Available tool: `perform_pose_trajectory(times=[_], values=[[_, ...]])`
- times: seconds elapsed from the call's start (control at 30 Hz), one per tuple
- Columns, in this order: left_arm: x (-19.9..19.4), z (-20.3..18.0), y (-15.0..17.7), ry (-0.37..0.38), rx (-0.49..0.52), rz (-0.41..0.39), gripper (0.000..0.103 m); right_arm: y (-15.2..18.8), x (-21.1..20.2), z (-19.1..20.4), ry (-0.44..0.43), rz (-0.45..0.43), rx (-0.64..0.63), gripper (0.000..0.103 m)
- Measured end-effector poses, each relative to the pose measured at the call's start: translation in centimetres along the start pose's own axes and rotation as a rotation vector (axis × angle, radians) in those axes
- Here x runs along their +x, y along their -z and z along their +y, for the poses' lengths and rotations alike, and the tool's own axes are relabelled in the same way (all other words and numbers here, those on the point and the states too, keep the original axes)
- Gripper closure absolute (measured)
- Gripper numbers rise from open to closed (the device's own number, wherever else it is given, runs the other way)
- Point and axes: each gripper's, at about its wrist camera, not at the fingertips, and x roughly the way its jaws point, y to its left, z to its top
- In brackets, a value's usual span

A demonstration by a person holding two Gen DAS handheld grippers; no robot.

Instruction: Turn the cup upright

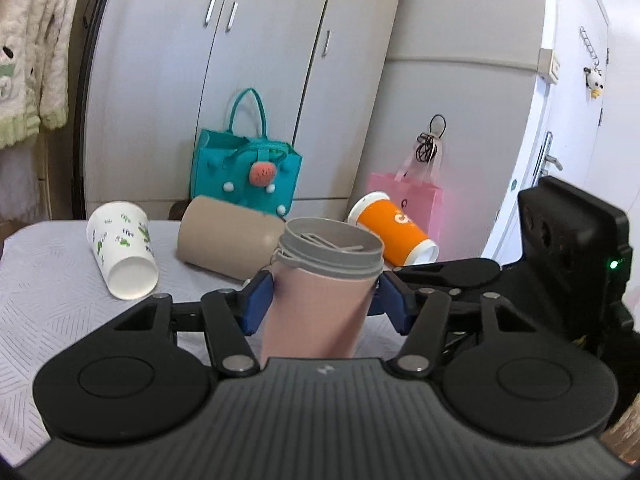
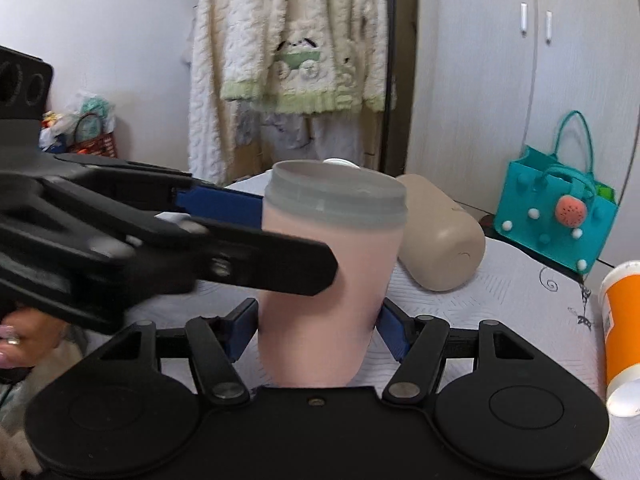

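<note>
Pink cup (image 1: 316, 304) stands upright on white tablecloth (image 1: 48, 320), clamped by left gripper (image 1: 320, 296) and right gripper (image 2: 316, 324) together. Behind it lie beige cup (image 1: 224, 240), white green-print cup (image 1: 120, 248), orange cup (image 1: 394, 236). Teal bag (image 1: 244, 168) further back. Cup lettering unreadable.

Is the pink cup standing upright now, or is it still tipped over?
Nearly upright: the pink cup has its grey rim on top, leaning slightly. Both the left gripper and right gripper hold it.
</note>
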Motion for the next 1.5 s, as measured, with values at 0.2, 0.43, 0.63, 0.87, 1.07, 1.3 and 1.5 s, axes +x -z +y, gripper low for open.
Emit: perform_pose_trajectory(times=[0.2, 0.43, 0.63, 0.87, 1.07, 1.3, 1.5], values=[[-0.1, 0.2, 0.6, -0.034, 0.015, 0.022, 0.045, 0.5, 1.2, 0.8, 0.017, -0.011, -0.009, 0.034], [-0.5, 0.6, 1.1, -0.035, -0.005, 0.011, 0.045, 0.7, 1.2, 1.4, 0.026, -0.011, -0.038, 0.034], [-0.8, 0.0, 1.4, -0.043, -0.016, 0.031, 0.038, 1.2, 0.9, 2.9, 0.080, -0.010, -0.116, 0.030], [-2.3, -0.9, 2.0, -0.087, -0.002, 0.014, 0.023, 1.2, -0.9, 2.4, 0.078, -0.035, -0.067, 0.014], [-5.7, -1.8, 2.0, -0.181, -0.009, -0.017, 0.011, 2.6, -3.8, 1.8, 0.077, -0.047, 0.060, 0.010], [-8.8, -3.9, 1.6, -0.300, 0.042, -0.009, 0.004, 3.7, -8.1, 3.8, 0.181, -0.116, 0.138, 0.001], [-10.0, -5.1, 1.9, -0.375, 0.035, 0.044, 0.000, 4.1, -11.4, 6.5, 0.331, -0.167, 0.169, 0.001]])
